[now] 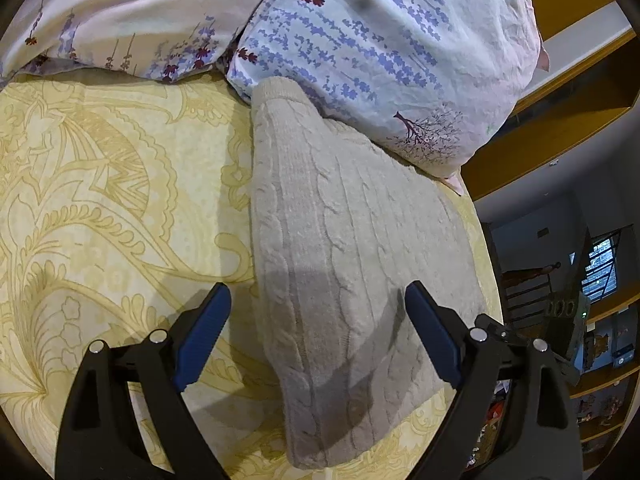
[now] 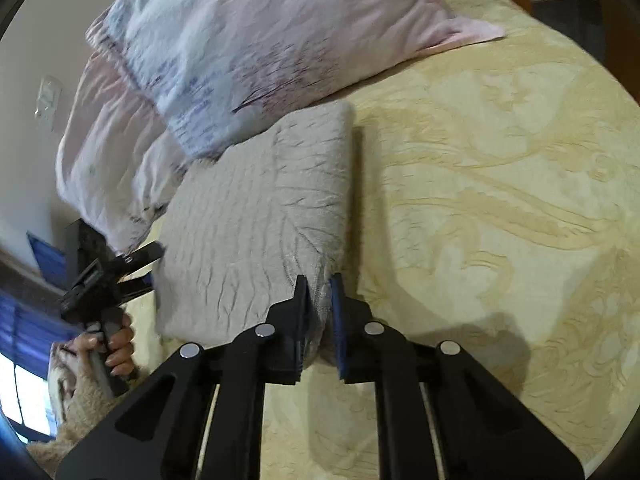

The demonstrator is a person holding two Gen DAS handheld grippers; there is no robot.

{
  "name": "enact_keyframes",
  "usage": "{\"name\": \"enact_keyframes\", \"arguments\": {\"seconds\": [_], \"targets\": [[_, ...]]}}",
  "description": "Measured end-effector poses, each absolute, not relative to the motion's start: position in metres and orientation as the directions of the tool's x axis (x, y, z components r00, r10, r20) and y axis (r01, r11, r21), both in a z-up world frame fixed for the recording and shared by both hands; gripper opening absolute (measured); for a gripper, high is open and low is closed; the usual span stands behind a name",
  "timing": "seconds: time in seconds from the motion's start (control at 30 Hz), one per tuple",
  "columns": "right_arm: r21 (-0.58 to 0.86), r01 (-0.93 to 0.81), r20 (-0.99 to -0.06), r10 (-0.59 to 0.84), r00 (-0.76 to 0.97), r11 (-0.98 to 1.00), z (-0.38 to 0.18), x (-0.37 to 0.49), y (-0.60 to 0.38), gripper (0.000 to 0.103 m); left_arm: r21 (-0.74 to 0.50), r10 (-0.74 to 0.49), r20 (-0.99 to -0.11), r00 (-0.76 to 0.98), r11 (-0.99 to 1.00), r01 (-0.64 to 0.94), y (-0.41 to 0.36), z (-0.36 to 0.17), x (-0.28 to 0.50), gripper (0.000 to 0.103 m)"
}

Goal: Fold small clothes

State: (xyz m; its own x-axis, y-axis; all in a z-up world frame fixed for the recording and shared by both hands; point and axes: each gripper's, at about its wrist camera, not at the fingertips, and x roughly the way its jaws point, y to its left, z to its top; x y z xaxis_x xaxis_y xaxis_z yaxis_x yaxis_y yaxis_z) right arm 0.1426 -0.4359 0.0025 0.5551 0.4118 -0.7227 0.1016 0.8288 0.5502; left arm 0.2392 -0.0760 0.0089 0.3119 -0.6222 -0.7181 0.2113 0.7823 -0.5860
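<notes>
A folded beige cable-knit sweater (image 1: 344,232) lies on a yellow patterned bedspread (image 1: 100,184), its far end against a floral pillow. My left gripper (image 1: 318,300) hovers just above its near part, jaws wide open, blue pads either side of the knit without touching it. In the right wrist view the same sweater (image 2: 256,216) is a folded rectangle. My right gripper (image 2: 319,284) is shut on its near right corner, with knit bunched between the pads. The other gripper (image 2: 108,268) and the hand holding it show at the left edge of that view.
Two floral pillows (image 1: 380,48) are stacked behind the sweater. The bedspread (image 2: 500,200) stretches to the right. Wooden shelves and a window (image 1: 600,268) stand past the bed's right edge in the left wrist view.
</notes>
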Motion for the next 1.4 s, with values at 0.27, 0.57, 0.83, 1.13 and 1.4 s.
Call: {"name": "enact_keyframes", "arguments": {"seconds": [0.27, 0.57, 0.83, 1.13, 1.4], "targets": [[0.516, 0.12, -0.756, 0.385, 0.53, 0.848, -0.002, 0.145, -0.432, 0.02, -0.591, -0.63, -0.71, 0.316, 0.776, 0.219, -0.079, 0.013, 0.242, 0.089], [0.676, 0.161, -0.664, 0.499, 0.557, 0.719, 0.0, 0.183, -0.467, 0.055, -0.661, -0.678, -0.68, 0.278, 0.731, 0.167, -0.082, 0.002, 0.257, 0.089], [0.725, 0.161, -0.648, 0.583, 0.49, 0.67, -0.022, 0.212, -0.459, 0.055, -0.727, -0.734, -0.632, 0.249, 0.673, 0.139, -0.085, -0.006, 0.27, 0.087], [0.793, 0.115, -0.579, 0.681, 0.449, 0.599, -0.035, 0.219, -0.446, 0.056, -0.738, -0.746, -0.616, 0.252, 0.659, 0.147, -0.091, -0.009, 0.278, 0.065], [0.79, 0.074, -0.567, 0.681, 0.463, 0.608, -0.022, 0.211, -0.428, 0.034, -0.799, -0.808, -0.524, 0.27, 0.576, 0.174, -0.081, -0.001, 0.274, 0.039]]}}
